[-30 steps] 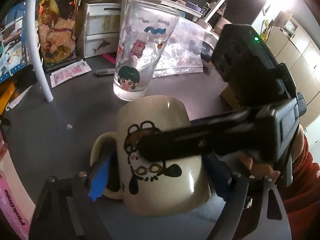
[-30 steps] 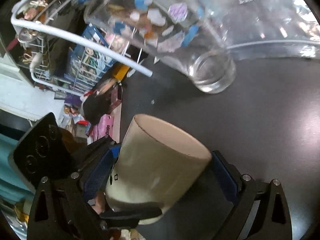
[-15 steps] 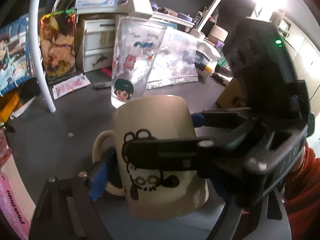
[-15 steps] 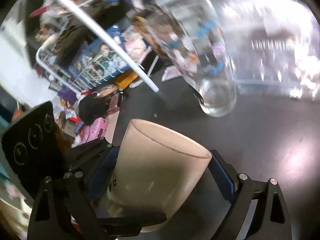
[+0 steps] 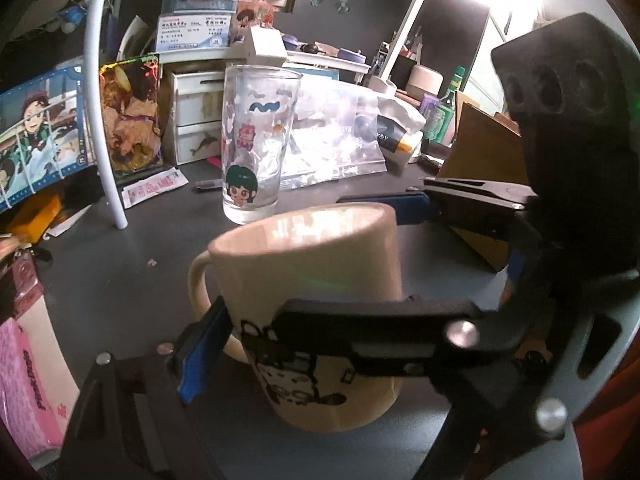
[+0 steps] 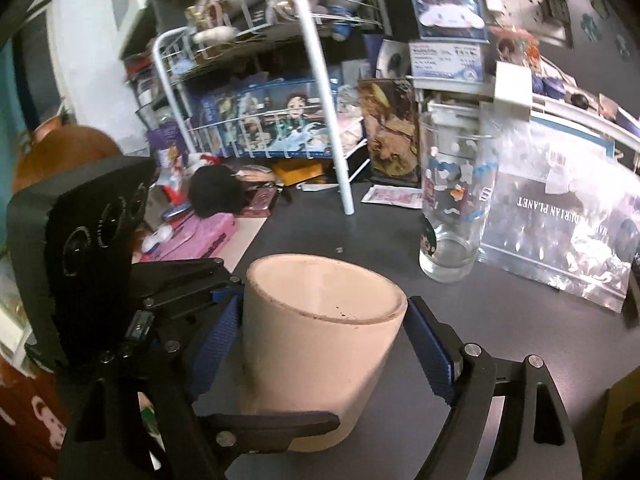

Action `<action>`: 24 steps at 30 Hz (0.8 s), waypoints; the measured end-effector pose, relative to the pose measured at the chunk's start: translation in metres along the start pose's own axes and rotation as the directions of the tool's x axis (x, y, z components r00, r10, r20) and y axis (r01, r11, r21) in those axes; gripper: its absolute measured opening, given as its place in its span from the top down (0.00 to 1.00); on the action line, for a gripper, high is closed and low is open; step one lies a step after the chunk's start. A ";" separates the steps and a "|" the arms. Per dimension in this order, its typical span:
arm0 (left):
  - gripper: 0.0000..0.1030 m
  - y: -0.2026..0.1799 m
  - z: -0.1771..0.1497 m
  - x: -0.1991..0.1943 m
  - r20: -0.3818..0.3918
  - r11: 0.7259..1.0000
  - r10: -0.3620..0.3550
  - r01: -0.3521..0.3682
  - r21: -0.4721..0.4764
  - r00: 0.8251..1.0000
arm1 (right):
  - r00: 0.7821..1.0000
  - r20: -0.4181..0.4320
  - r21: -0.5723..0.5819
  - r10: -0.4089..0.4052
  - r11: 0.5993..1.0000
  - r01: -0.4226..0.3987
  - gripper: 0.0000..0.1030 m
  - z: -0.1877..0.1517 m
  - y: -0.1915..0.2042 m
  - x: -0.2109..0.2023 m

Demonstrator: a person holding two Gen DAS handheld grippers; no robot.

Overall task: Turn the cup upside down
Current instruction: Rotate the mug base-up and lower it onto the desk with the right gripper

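A cream mug (image 5: 316, 272) with a black cartoon print and a handle on its left stands base-up, mouth-down, over the dark table. Both grippers are shut on it from crossing sides. My left gripper (image 5: 320, 340) clamps its lower half with blue pads (image 5: 200, 356). My right gripper (image 6: 320, 336) holds the same mug (image 6: 316, 344) between blue pads (image 6: 430, 352). Each gripper shows in the other's view. Whether the mug's rim touches the table is hidden.
A tall printed glass (image 5: 258, 140) stands upright just beyond the mug, also in the right wrist view (image 6: 454, 200). A clear plastic bag (image 6: 560, 224) lies behind it. A white rack leg (image 5: 102, 120), a cardboard box (image 5: 480, 152) and desk clutter ring the dark table (image 6: 500, 320).
The mug has tipped from leaning toward the left camera to nearly vertical, base up. Both grippers rotated with it and kept their hold; the right wrist view swung level.
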State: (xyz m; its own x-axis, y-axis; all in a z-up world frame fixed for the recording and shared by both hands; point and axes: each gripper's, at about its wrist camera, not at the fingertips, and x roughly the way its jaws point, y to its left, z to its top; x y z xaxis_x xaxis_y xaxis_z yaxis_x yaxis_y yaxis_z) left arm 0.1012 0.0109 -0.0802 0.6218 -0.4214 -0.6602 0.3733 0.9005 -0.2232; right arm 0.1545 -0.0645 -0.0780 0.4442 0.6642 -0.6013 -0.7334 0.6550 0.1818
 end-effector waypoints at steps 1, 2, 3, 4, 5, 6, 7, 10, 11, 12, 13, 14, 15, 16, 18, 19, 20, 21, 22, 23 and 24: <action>0.19 -0.001 -0.002 0.000 0.003 1.000 0.003 -0.003 -0.001 1.000 | 1.000 0.000 -0.013 -0.002 1.000 0.002 0.23 -0.001 0.003 -0.002; 0.19 -0.002 -0.003 0.000 0.002 1.000 0.002 -0.002 -0.004 1.000 | 1.000 -0.003 -0.034 -0.005 0.999 0.005 0.24 -0.002 0.008 -0.004; 0.19 -0.003 -0.005 -0.001 0.002 1.000 0.001 -0.001 -0.006 1.000 | 1.000 -0.008 -0.059 -0.007 0.998 0.007 0.24 -0.004 0.014 -0.007; 0.19 -0.005 -0.008 -0.001 0.002 1.000 0.002 -0.002 -0.002 1.000 | 1.000 -0.011 -0.065 -0.006 0.998 0.006 0.25 -0.005 0.017 -0.009; 0.19 -0.008 -0.010 -0.001 0.004 1.000 0.005 -0.005 0.004 1.000 | 1.000 -0.019 -0.071 -0.005 0.997 0.004 0.25 -0.007 0.019 -0.012; 0.19 -0.010 -0.011 -0.002 0.009 1.000 0.009 -0.009 0.010 1.000 | 1.000 -0.026 -0.075 -0.004 0.997 0.002 0.25 -0.010 0.021 -0.015; 0.19 -0.012 -0.012 -0.003 0.014 1.000 0.016 -0.017 0.017 1.000 | 1.000 -0.029 -0.074 -0.003 0.997 0.000 0.25 -0.012 0.021 -0.016; 0.19 -0.017 -0.015 -0.004 0.028 0.999 0.030 -0.030 0.026 0.999 | 0.999 -0.036 -0.064 0.000 0.998 -0.002 0.25 -0.016 0.022 -0.019; 0.19 -0.018 -0.016 -0.005 0.032 0.999 0.032 -0.033 0.027 0.999 | 0.999 -0.036 -0.062 0.000 0.998 -0.003 0.25 -0.018 0.022 -0.021; 0.19 -0.019 -0.017 -0.005 0.036 0.999 0.034 -0.035 0.028 0.999 | 0.999 -0.038 -0.060 0.002 0.998 -0.004 0.25 -0.019 0.022 -0.022; 0.19 -0.020 -0.018 -0.006 0.038 0.999 0.036 -0.037 0.028 0.999 | 0.999 -0.039 -0.056 0.003 0.998 -0.005 0.25 -0.021 0.023 -0.024; 0.19 -0.021 -0.019 -0.006 0.039 0.999 0.040 -0.041 0.029 0.998 | 0.999 -0.042 -0.054 0.002 0.999 -0.005 0.25 -0.022 0.023 -0.025; 0.19 -0.022 -0.020 -0.006 0.038 0.999 0.044 -0.046 0.029 0.998 | 0.999 -0.044 -0.054 0.000 0.999 -0.002 0.25 -0.023 0.024 -0.026; 0.19 -0.023 -0.021 -0.006 0.036 0.998 0.048 -0.049 0.028 0.998 | 0.999 -0.046 -0.054 -0.002 0.999 -0.001 0.25 -0.024 0.025 -0.027; 0.19 -0.025 -0.024 -0.006 0.034 0.998 0.054 -0.055 0.028 0.998 | 0.999 -0.053 -0.059 -0.007 0.998 0.004 0.25 -0.027 0.028 -0.029; 0.19 -0.027 -0.025 -0.007 0.034 0.998 0.053 -0.054 0.029 0.998 | 0.998 -0.056 -0.062 -0.009 0.998 0.006 0.25 -0.028 0.029 -0.030; 0.19 -0.027 -0.026 -0.007 0.034 0.998 0.052 -0.053 0.026 0.998 | 0.998 -0.061 -0.068 -0.013 0.998 0.008 0.25 -0.029 0.031 -0.031; 0.19 -0.028 -0.027 -0.007 0.033 0.998 0.050 -0.050 0.024 0.998 | 0.998 -0.065 -0.070 -0.015 0.997 0.011 0.25 -0.029 0.032 -0.031; 0.19 -0.028 -0.029 -0.007 0.031 0.999 0.048 -0.048 0.023 0.998 | 0.998 -0.068 -0.074 -0.017 0.997 0.012 0.25 -0.030 0.033 -0.032; 0.19 -0.029 -0.030 -0.007 0.026 0.999 0.046 -0.047 0.021 0.999 | 0.997 -0.072 -0.079 -0.017 0.997 0.011 0.25 -0.030 0.034 -0.032; 0.19 -0.028 -0.031 -0.007 0.027 0.999 0.043 -0.043 0.015 0.999 | 0.997 -0.075 -0.083 -0.018 0.996 0.011 0.25 -0.031 0.035 -0.033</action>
State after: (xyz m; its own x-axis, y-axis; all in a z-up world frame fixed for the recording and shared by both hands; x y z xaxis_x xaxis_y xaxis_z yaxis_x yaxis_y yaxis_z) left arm 0.0649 -0.0084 -0.0913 0.6555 -0.3851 -0.6497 0.3562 0.9162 -0.1836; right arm 0.0978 -0.0744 -0.0755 0.4171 0.6237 -0.6611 -0.7686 0.6302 0.1096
